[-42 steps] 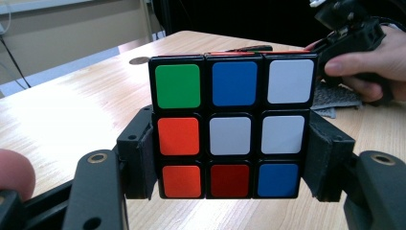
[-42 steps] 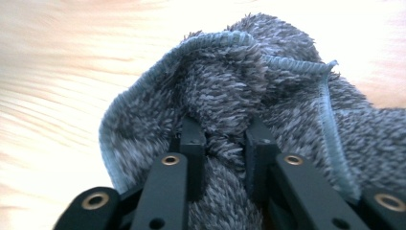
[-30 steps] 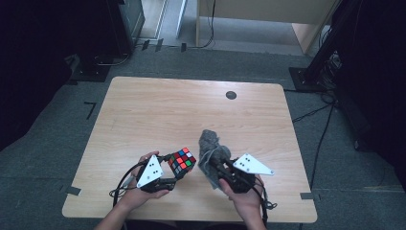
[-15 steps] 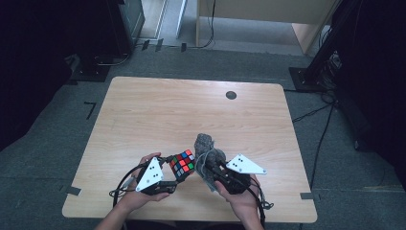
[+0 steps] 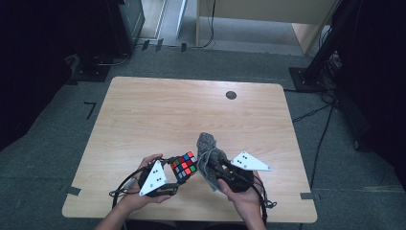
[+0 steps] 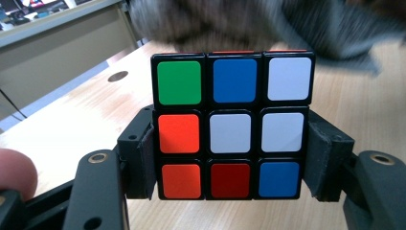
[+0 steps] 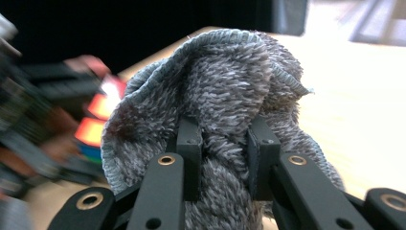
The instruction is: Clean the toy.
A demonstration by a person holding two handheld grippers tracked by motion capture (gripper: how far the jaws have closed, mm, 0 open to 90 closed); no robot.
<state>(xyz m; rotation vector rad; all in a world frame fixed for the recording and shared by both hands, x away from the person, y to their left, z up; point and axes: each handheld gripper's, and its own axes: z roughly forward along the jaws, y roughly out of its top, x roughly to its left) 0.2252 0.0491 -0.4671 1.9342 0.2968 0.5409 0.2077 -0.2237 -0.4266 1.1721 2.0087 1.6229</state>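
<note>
The person has a Rubik's cube (image 5: 184, 166) clamped in the left gripper (image 5: 176, 173), low over the near edge of the wooden table (image 5: 158, 115), at about six o'clock on the tabletop. In the left gripper view the two black pads press the cube's (image 6: 233, 126) side faces across its lower two layers, and the face turned to the camera shows green, blue and white across the top row. The right gripper (image 5: 214, 164) is clenched on a bunched grey terry cloth (image 5: 208, 148), held just beside the cube at its three o'clock. In the right gripper view the cloth (image 7: 225, 91) billows up over the jaws, with the pinch set deep in its folds.

This looks like a wipe-down of the cube, and the cloth seems to be just at the cube's right-hand side, though I can't tell whether they touch.

To do it well, I'd keep the left grip firm and steady, so the cube doesn't twist a layer under the rubbing. I'd lead with the loose puff of cloth above the jaws, not the hard jaw tips. Short strokes across one face at a time would suit, turning the left wrist to offer the next face. The faces under the pads will need a re-grip.
</note>
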